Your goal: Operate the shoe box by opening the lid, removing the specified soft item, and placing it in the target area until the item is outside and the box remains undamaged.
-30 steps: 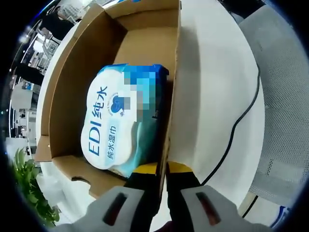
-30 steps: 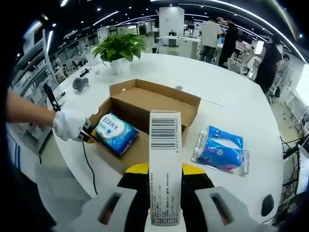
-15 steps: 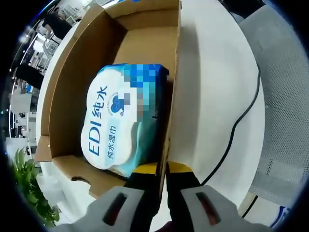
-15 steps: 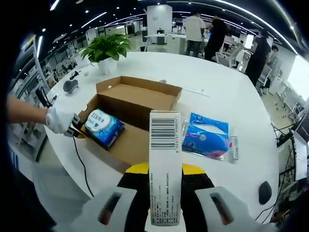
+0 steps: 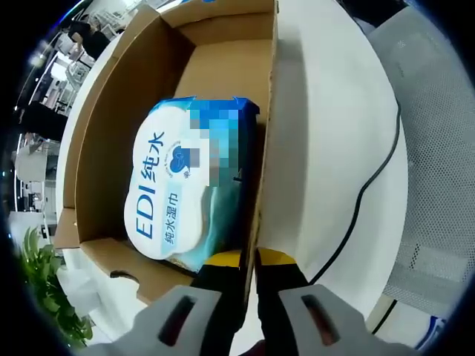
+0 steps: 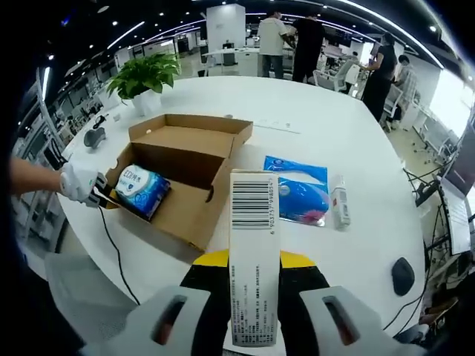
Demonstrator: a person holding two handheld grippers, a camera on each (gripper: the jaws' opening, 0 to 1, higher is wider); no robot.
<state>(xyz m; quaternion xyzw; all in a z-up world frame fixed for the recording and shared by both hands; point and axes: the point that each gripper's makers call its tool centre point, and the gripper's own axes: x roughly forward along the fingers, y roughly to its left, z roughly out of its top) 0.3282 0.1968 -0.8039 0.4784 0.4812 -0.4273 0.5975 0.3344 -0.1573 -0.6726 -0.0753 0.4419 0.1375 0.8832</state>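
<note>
Shoe box [image 6: 182, 178] stands open on the white worktop [image 6: 297, 104], and the wipes pack [image 5: 185, 189] lies inside, against the near wall. Left tongs [image 5: 249, 259] are clenched on that wall's edge. Right tongs [image 6: 252, 263] grasp a barcoded carton [image 6: 252, 259]. Hold the wall steady without crushing the cardboard.

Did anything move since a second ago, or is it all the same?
Mostly the camera moved. The right gripper, still shut on the barcoded white box, swung so the shoe box and blue pack slid left in its view. Nothing was picked up or let go. The left gripper stays clamped on the shoe box wall, and the wet wipes pack still lies inside.
</note>
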